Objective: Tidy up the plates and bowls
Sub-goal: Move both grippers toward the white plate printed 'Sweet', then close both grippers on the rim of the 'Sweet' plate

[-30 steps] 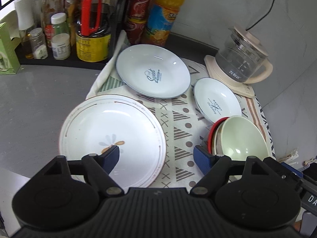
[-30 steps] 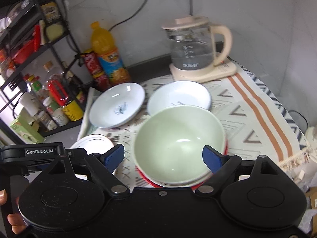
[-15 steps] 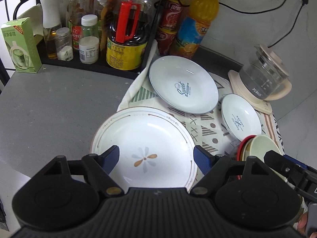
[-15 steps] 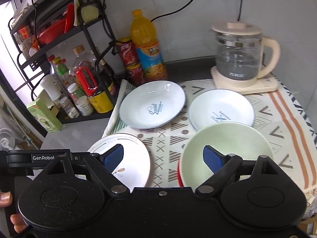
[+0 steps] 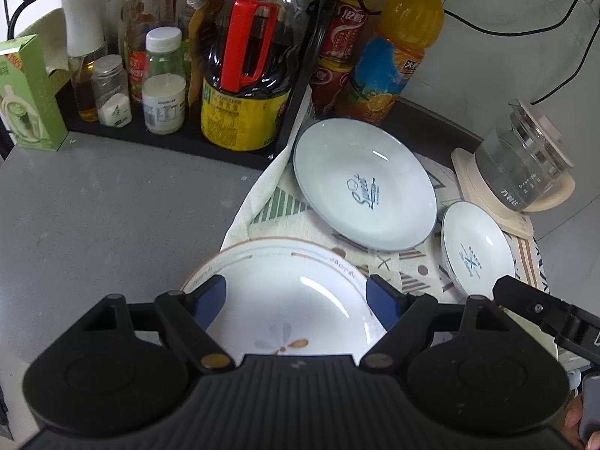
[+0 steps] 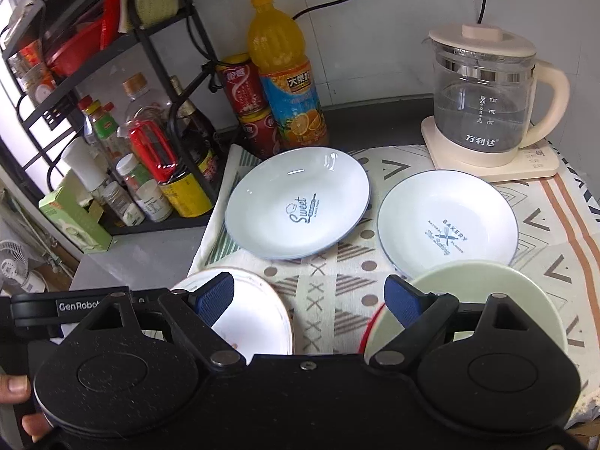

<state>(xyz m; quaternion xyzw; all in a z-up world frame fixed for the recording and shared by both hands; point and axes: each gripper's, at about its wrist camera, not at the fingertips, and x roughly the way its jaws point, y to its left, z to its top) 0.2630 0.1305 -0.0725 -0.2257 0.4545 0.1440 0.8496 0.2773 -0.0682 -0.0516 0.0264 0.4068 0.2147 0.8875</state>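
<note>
Your two grippers above the dishes
Your left gripper [image 5: 296,298] gapes, empty, over the flower plate [image 5: 285,300]; your right gripper [image 6: 309,300] gapes, empty, beside the green bowl [image 6: 487,300].

A grey countertop [image 5: 112,202] is carrying a patterned cloth [image 6: 337,300] on the right, a black rack [image 6: 157,225] at far left, and a green box [image 5: 26,101].

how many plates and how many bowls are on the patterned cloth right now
plates: 3, the flower plate, the "Sweet" plate and the "Bakery" plate
bowls: at least 2, a green bowl nested in a red-rimmed bowl; more may be hidden between them
total: at least 5
</note>
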